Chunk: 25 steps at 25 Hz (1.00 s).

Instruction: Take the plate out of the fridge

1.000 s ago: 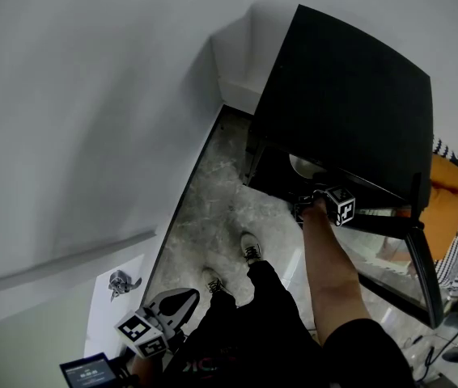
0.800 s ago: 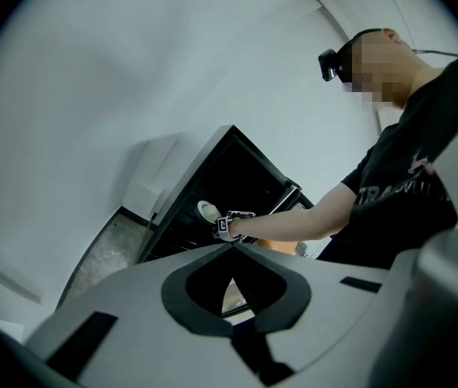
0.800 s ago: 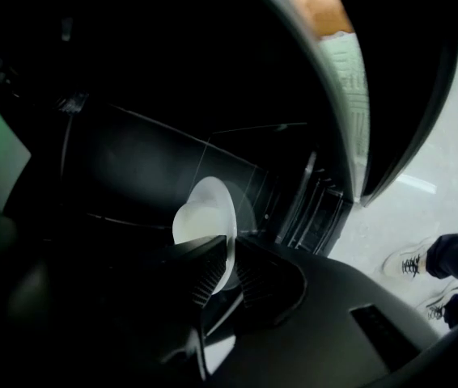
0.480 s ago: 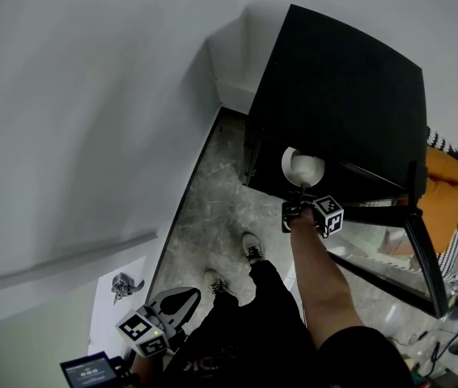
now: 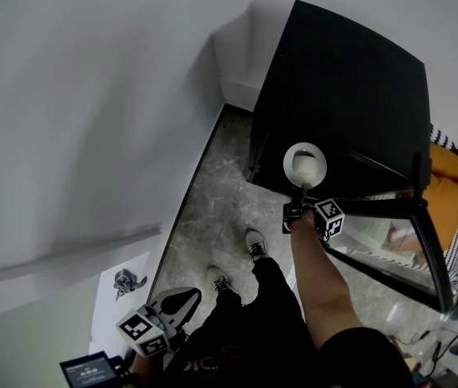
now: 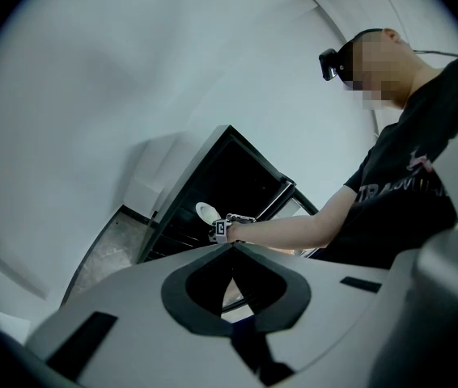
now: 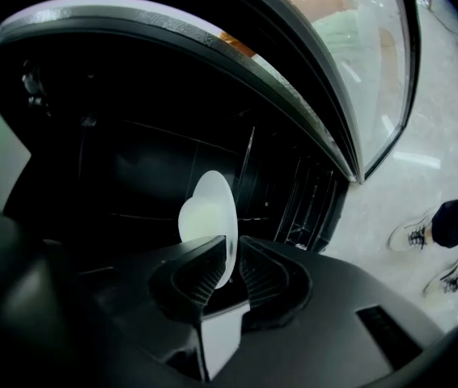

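The lower rim of the round white plate (image 7: pixel 210 212) is hidden between the dark jaws of your right gripper (image 7: pixel 229 253), so you cannot see how deep the grip reaches. The inside of the black fridge (image 7: pixel 116 160) is too dark to make out clearly. In the head view, the bottom edge cuts off a dark device with a small screen (image 5: pixel 90 371) near your left gripper (image 5: pixel 182 299). The right edge crops an orange object (image 5: pixel 455 186) beside the fridge.

Bare indoor room — white walls (image 5: pixel 91 95), marbled floor (image 5: pixel 213 208), black glass-door fridge (image 5: pixel 342 79)
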### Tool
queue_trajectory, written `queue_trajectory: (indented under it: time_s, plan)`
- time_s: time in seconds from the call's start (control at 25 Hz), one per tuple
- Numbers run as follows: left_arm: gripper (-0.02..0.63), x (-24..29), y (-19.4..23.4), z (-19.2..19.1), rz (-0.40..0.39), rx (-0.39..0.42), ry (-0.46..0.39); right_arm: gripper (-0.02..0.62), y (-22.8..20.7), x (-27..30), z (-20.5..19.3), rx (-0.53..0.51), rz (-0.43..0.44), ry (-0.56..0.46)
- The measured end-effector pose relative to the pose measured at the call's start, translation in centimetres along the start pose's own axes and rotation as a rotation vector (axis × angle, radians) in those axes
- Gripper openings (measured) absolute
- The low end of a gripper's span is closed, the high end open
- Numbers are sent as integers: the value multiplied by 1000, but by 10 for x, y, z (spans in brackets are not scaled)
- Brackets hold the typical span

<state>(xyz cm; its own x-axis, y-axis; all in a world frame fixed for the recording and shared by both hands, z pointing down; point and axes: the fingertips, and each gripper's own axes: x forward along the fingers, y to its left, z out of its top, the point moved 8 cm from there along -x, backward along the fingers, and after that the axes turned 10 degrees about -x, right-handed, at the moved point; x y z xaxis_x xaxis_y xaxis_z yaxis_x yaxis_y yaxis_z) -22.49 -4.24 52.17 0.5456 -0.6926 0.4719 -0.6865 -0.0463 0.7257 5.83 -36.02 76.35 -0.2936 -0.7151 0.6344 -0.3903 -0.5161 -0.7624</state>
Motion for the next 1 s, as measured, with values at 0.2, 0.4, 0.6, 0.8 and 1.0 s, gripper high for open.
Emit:
queue_trajectory:
  time_s: [0.2, 0.4, 0.6, 0.8, 1.0]
  plan:
    - [0, -2, 0, -5, 9, -5, 2, 40, 0, 9, 2, 39, 6, -6]
    - [0, -4, 0, -8, 25, -10, 7, 40, -1, 21, 0, 89, 48, 2]
    - [0, -6, 0, -10, 32, -8, 12, 38, -2, 22, 1, 65, 94, 10]
    - [0, -7, -2, -10, 17, 12, 22, 18, -2, 7, 4, 24, 132, 4]
    - [0, -12, 1, -11, -27, 37, -2, 18, -8, -14, -2, 1, 164, 12]
